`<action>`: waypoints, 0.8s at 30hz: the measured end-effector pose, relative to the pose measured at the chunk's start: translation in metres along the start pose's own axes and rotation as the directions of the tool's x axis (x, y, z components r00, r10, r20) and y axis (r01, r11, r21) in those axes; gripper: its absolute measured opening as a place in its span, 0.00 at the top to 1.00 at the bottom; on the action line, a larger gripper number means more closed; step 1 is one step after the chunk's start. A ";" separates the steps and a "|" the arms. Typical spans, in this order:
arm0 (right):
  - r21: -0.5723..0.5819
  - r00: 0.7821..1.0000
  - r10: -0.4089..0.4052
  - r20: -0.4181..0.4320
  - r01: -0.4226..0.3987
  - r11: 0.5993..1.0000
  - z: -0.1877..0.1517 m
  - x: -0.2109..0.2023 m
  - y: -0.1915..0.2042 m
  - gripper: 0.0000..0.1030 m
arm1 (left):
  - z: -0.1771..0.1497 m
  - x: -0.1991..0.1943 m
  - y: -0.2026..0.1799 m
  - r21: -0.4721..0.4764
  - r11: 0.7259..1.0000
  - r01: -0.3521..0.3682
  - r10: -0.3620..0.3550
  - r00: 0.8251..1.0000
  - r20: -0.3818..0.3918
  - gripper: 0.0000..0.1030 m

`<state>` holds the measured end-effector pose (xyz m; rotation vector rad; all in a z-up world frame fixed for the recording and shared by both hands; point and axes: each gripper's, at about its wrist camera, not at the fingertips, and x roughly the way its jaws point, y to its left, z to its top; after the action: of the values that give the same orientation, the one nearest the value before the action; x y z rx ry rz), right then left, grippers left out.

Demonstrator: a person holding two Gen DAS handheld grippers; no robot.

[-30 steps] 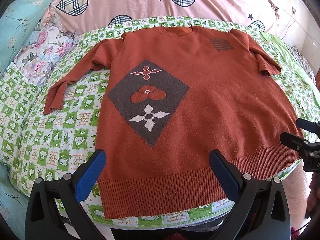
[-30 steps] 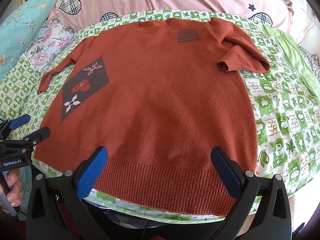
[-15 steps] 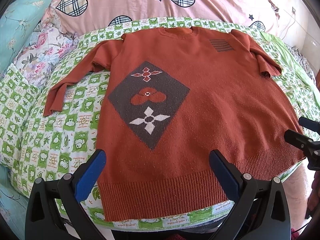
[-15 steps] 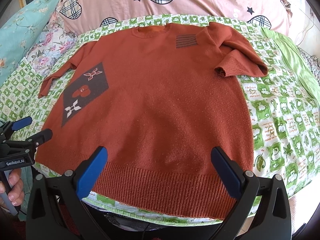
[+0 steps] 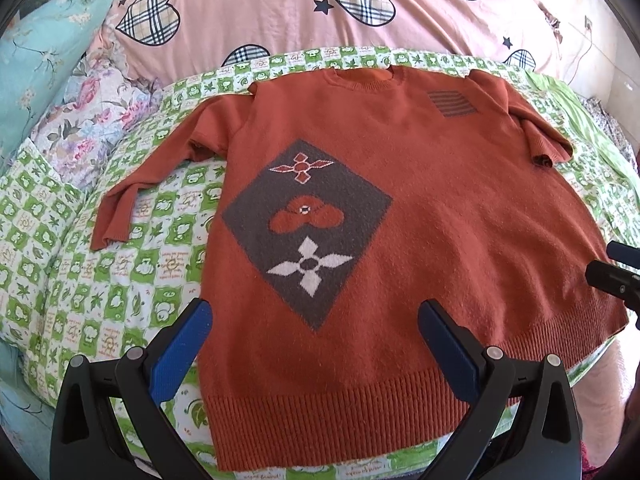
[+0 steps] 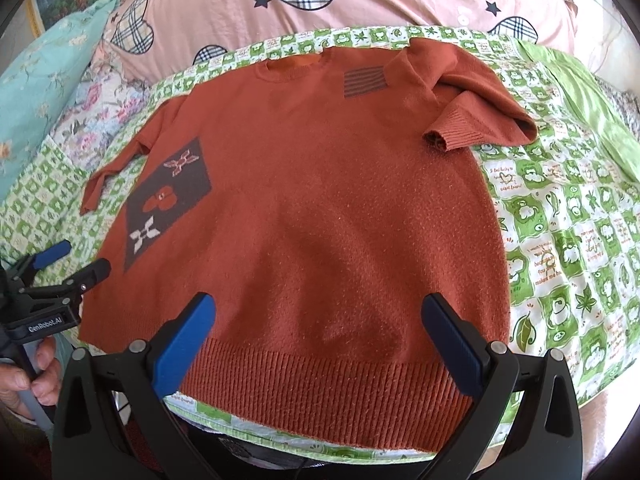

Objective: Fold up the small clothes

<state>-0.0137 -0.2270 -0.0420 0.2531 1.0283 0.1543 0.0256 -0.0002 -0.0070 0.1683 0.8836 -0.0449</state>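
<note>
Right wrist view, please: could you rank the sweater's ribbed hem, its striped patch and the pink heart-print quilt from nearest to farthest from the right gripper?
From the right gripper, which is open:
1. Ribbed hem, right below and between the fingers.
2. Striped patch, far up the sweater, right of the collar.
3. Pink heart-print quilt, beyond the collar, at the back of the bed.

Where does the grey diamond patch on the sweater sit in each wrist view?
Left wrist: the diamond patch lies centre frame, just beyond the open left gripper.
Right wrist: the diamond patch lies far left, beyond the left gripper; the right gripper is open.
Shared landmark: the striped patch near the collar.
</note>
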 end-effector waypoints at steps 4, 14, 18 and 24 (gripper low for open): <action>0.029 1.000 0.006 0.004 -0.007 1.000 0.005 0.002 -0.010 0.19 | 0.005 0.007 0.001 -0.013 1.000 0.021 -0.021 0.999 -0.024 0.00; 0.075 1.000 0.003 0.005 -0.003 0.997 0.022 0.006 -0.033 0.26 | 0.023 0.021 -0.001 -0.020 0.998 0.067 -0.068 0.996 -0.062 0.00; 0.084 1.000 -0.001 0.017 0.000 0.996 0.031 0.007 -0.040 0.27 | 0.029 0.023 -0.003 -0.017 0.997 0.075 -0.076 0.995 -0.060 0.00; 0.122 0.999 -0.011 0.033 0.007 0.993 0.049 0.011 -0.063 0.32 | 0.039 0.023 -0.007 0.011 0.998 0.058 -0.058 0.997 -0.051 0.00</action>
<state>0.0343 -0.2913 -0.0447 0.3610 1.0063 0.0789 0.0695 -0.0125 -0.0017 0.1559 0.9388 -0.1004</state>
